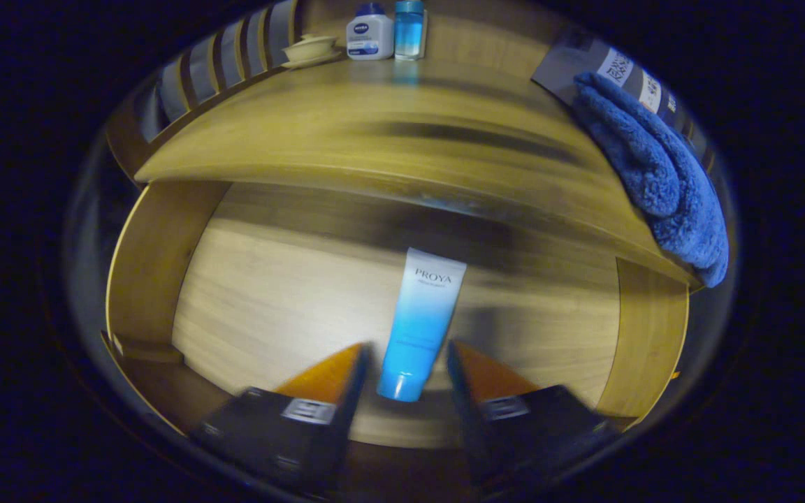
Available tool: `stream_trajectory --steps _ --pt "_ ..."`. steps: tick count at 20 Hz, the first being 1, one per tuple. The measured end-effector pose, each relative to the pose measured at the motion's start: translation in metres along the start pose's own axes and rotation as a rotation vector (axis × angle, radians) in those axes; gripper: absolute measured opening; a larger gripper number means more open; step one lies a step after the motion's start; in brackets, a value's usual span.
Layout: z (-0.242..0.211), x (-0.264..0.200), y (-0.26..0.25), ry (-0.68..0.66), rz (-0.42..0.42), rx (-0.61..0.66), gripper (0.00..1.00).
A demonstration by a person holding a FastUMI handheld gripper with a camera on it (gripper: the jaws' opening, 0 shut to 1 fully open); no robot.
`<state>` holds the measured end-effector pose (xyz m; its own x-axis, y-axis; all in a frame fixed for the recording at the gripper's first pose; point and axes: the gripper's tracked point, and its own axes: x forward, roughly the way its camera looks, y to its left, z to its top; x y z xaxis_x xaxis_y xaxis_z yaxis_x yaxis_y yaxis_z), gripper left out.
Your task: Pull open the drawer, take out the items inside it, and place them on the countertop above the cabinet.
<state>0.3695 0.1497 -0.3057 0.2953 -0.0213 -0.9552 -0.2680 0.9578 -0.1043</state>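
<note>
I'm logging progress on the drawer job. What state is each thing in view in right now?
Wooden drawer: pulled open.
Blue-and-white cosmetic tube: lying flat in the drawer, cap end between the fingers, not gripped.
Gripper: open, fingers either side of the tube's cap.
Blue fluffy towel: draped over the countertop's edge.
White jar with blue lid: upright, lid on.
Clear blue bottle: upright.

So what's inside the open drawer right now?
One tube lies on the drawer floor, its cap end between the open tool's fingers. The back of the drawer sits under the countertop, so it's hidden.
</note>
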Motion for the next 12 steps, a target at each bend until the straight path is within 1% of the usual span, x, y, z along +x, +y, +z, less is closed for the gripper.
stream_trajectory --steps 1,2,4,6,10,12 --pt "-0.005 0.023 0.0 0.019 0.016 0.023 0.41" --pt "-0.005 0.017 0.0 0.016 0.026 0.049 0.4" --pt "-0.007 0.023 -0.004 0.004 0.008 0.078 0.36" --pt "-0.001 0.017 0.003 -0.015 0.044 0.093 0.25" --pt "0.014 -0.006 0.006 -0.063 0.11 0.123 0.25" --pt "0.007 -0.032 0.011 -0.086 0.148 0.138 0.25"
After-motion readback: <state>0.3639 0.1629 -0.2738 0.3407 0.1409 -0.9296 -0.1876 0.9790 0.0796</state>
